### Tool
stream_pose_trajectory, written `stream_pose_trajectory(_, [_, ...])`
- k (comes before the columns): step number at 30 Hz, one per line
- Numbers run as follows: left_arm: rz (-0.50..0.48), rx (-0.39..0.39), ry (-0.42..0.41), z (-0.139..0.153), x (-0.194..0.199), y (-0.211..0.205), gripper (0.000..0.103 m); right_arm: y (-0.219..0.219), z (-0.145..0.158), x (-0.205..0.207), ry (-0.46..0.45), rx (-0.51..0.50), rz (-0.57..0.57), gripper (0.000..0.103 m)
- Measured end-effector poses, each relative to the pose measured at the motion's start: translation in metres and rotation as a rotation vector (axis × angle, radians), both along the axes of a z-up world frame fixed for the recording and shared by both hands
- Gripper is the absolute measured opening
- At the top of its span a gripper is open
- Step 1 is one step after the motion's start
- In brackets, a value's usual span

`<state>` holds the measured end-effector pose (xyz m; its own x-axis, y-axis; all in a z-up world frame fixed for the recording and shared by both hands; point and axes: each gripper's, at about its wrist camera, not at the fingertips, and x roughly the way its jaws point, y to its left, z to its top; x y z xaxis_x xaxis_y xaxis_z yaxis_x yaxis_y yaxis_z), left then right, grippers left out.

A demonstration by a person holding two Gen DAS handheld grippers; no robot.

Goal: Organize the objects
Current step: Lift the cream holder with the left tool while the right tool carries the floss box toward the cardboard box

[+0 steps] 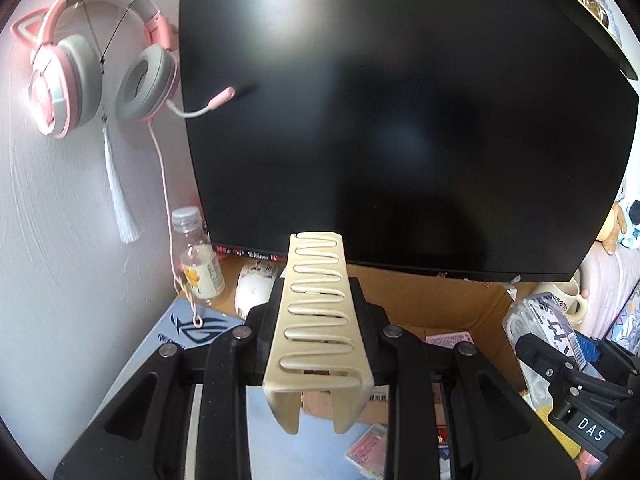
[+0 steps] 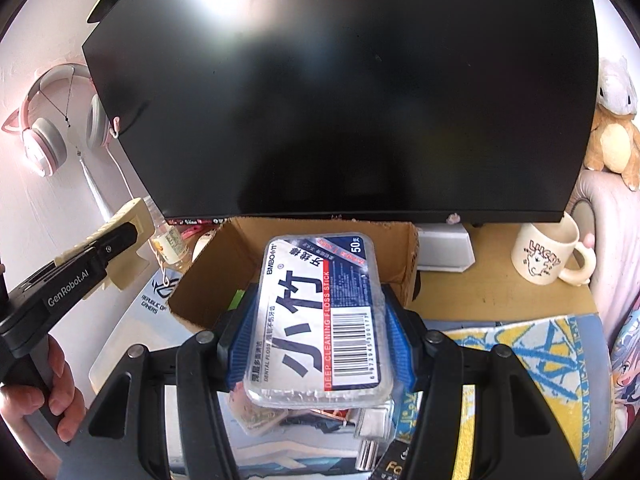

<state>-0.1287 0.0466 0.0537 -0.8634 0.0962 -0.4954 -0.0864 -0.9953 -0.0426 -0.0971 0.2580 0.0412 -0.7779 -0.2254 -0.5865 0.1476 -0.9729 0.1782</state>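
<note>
**Both claws loaded above the box**

The left claw (image 1: 316, 320) is clamped tight on a cream hair clip (image 1: 318, 308), held off the table (image 2: 496, 296) and tilted down. The right claw (image 2: 316, 320), part open, pinches a floss pack (image 2: 320, 316) by its sides, over the near edge of the cardboard box (image 2: 224, 264). A hand (image 2: 44, 396) grips the left handle. Beyond stands the dark monitor (image 2: 340, 100).

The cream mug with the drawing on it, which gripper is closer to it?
Right. The right gripper, holding the floss stick box, is just left of the mug. The left gripper, holding a cream hair clip, is farther left.
</note>
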Motion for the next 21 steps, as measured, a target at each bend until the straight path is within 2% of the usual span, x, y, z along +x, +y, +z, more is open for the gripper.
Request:
stream_pose_trajectory(5, [-0.043, 0.023, 0.003, -0.003, -0.007, 0.007, 0.026, -0.001, 0.001, -0.016, 0.029, -0.021, -0.018, 0.062])
stream_pose_trajectory(11, [-0.026, -0.015, 0.02, -0.003, -0.013, 0.016, 0.026, -0.007, -0.004, -0.039, 0.043, -0.043, -0.035, 0.062])
stream_pose_trajectory(15, [-0.059, 0.03, 0.028, -0.006, -0.018, 0.015, 0.026, -0.003, -0.008, -0.048, 0.031, -0.072, -0.051, 0.062])
stream_pose_trajectory(21, [-0.077, 0.046, 0.003, -0.016, -0.026, 0.018, 0.026, -0.002, -0.013, -0.048, 0.028, -0.036, -0.087, 0.062])
